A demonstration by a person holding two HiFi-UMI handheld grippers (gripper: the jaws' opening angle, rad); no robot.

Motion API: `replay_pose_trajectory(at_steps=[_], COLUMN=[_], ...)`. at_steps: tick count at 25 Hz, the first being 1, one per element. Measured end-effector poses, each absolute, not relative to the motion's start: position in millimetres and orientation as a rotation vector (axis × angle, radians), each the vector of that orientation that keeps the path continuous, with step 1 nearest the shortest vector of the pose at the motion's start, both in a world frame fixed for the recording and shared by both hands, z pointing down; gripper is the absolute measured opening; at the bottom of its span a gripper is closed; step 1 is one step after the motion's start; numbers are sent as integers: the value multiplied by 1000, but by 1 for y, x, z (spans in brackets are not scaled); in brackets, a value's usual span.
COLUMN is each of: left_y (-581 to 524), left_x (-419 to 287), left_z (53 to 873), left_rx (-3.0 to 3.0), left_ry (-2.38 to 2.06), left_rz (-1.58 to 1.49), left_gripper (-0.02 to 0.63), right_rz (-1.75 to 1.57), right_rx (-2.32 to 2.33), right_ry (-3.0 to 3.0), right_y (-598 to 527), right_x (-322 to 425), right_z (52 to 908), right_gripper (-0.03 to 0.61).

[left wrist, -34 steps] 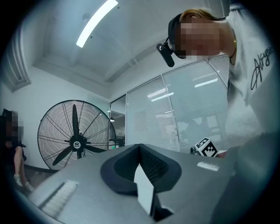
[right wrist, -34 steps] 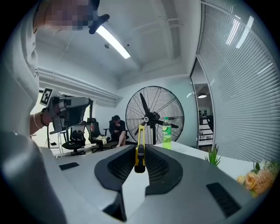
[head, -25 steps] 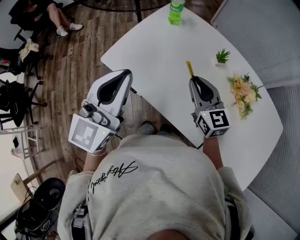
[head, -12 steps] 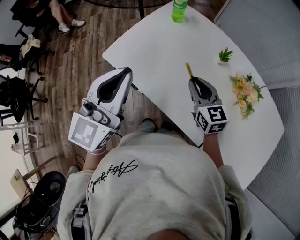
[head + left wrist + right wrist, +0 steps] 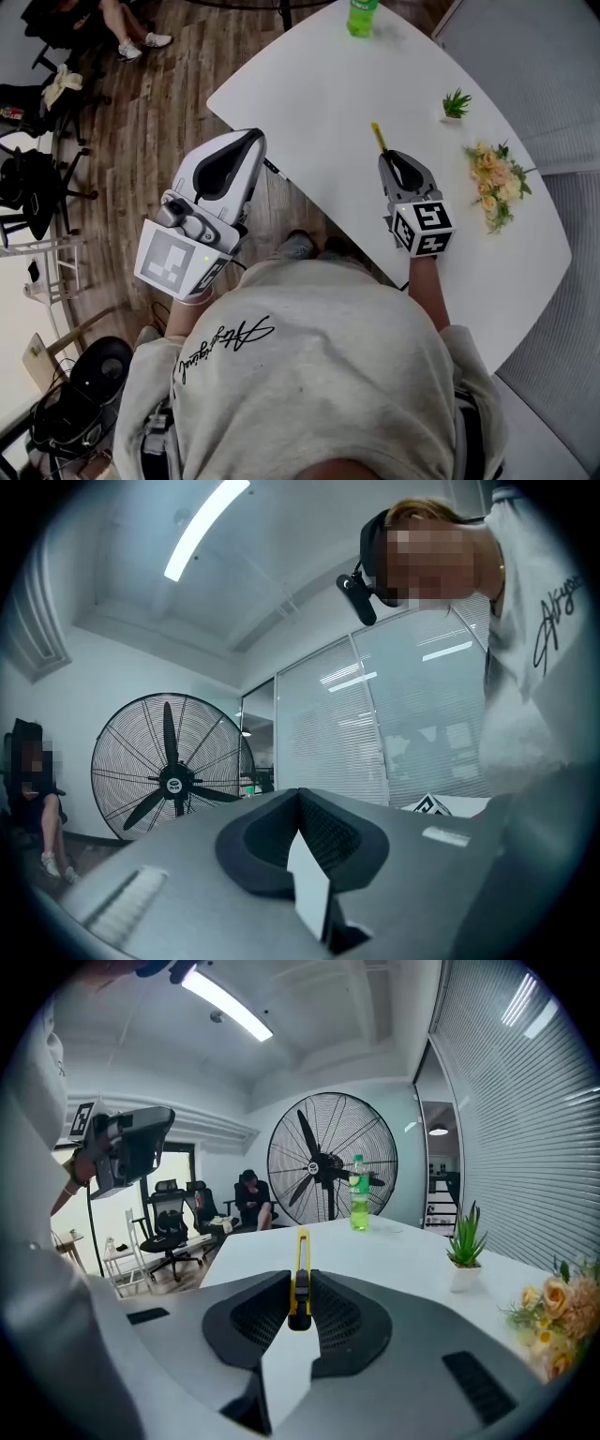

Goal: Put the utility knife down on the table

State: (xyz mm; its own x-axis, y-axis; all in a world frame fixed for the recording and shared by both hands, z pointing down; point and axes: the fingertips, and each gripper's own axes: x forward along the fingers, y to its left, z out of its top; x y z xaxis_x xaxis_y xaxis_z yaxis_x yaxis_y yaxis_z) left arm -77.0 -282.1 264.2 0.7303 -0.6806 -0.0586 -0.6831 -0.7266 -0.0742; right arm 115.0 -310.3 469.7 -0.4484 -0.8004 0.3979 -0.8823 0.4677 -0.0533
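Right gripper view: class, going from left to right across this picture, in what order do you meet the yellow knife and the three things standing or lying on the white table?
knife → green bottle → potted plant → flowers

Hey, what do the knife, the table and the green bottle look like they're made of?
Knife: yellow plastic casing, likely, matte and evenly coloured.
Table: smooth white laminate or painted board, faintly glossy.
Bottle: clear green plastic, probably; light passes through it.
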Motion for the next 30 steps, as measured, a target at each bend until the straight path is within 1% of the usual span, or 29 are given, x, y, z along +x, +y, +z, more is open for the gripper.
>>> replay_pose_trajectory(at_steps=[17, 30], left_y=[-288, -291], left_x=[-79, -88], left_z=[268, 272], left_rx=[-2838, -2835], left_ry=[1147, 1167], left_rz=[45, 50], left_gripper=[-2, -2], right_rz=[474, 496], right_rx=[1354, 1306], right_ry=[-2297, -2221], right_y=[-312, -313], right_x=[119, 115], right_z=[517, 543], right_gripper=[66, 66])
